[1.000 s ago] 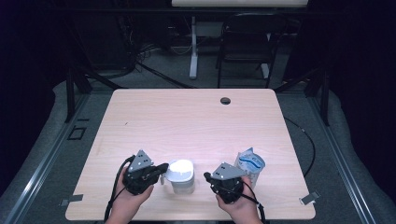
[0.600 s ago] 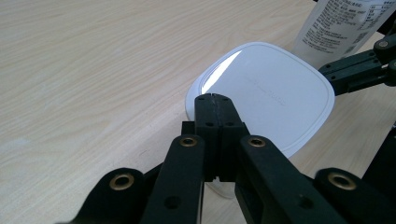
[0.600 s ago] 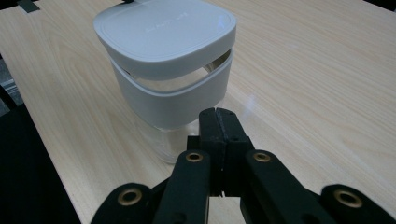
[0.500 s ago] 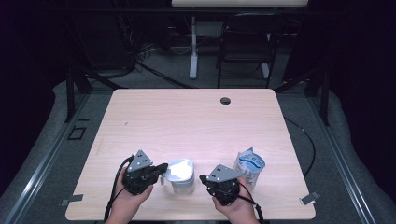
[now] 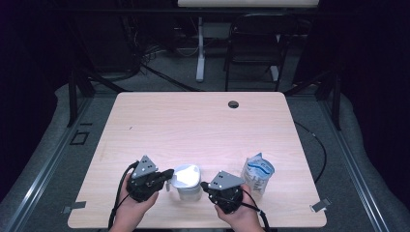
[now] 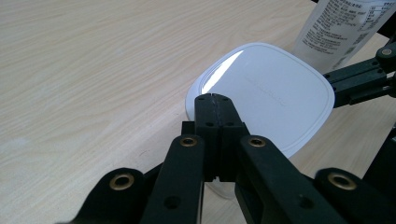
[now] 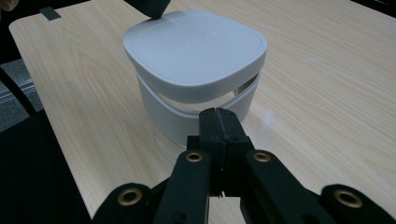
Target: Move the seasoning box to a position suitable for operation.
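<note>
In the lower left of the high view, the left gripper [image 5: 168, 173] sits in the person's left hand [image 5: 130, 210] near the table's [image 5: 203, 121] front edge, its black jaws pointing right toward the white container [image 5: 186, 182]. In the left gripper view the two jaws are pressed together with nothing between them, their tips lying over the near rim of the container's white lid [image 6: 266, 93]; whether they touch it cannot be told.

At lower centre of the high view the white container stands on the light wooden table, just between the two grippers. In the right gripper view it shows as a rounded-square lid [image 7: 196, 49] sitting on a white base [image 7: 187, 114] with a curved gap between the two.

Right of it in the high view, the right gripper [image 5: 204, 185] is held in the person's right hand [image 5: 241, 217], its jaws pointing left at the container's side. In the right gripper view those jaws are closed flat against each other, empty, their tips just before the base.

Farther right, a clear pouch [image 5: 257, 174] with a blue and white label stands upright on the table, just beside the right gripper. A dark round hole [image 5: 233, 104] lies near the far edge, well apart from everything.
</note>
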`<state>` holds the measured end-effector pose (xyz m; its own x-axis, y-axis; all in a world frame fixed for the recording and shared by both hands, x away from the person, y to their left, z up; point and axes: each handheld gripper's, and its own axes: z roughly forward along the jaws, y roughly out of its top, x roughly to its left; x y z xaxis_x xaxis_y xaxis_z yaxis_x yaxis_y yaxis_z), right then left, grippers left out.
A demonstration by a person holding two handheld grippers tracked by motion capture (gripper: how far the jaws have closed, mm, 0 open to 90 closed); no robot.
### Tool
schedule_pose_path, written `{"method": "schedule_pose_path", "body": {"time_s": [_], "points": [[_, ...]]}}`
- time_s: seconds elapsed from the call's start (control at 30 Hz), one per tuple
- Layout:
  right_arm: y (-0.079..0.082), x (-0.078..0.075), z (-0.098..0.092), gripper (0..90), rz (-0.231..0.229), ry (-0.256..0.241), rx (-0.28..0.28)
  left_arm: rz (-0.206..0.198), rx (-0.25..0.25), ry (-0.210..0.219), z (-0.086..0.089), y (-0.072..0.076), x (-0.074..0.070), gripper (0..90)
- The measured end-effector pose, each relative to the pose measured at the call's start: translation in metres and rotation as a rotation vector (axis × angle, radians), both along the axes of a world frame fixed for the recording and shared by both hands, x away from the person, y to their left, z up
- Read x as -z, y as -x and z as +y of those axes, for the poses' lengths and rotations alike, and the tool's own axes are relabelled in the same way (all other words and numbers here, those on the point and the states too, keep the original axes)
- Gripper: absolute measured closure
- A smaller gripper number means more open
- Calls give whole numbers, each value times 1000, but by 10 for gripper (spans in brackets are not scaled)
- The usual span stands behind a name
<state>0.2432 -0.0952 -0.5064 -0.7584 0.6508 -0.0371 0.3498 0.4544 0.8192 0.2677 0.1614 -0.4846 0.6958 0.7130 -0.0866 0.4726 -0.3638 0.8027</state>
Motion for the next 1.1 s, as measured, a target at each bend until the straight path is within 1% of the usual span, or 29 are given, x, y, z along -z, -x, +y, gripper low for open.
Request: {"method": "schedule_pose_path", "body": {"time_s": [0.17, 0.2, 0.33, 1.1], "points": [[0, 1, 4, 900, 3, -2, -10, 4, -3, 8, 1, 0, 0, 900], [0, 1, 3, 900, -1, 5, -9, 5, -3, 13, 1, 0, 1, 900], [-1, 1, 3, 900, 3, -2, -12, 8, -4, 21, 1, -1, 1, 900], [-1, 1, 3, 900, 3, -14, -6, 9, -3, 20, 1, -1, 1, 900]]}}
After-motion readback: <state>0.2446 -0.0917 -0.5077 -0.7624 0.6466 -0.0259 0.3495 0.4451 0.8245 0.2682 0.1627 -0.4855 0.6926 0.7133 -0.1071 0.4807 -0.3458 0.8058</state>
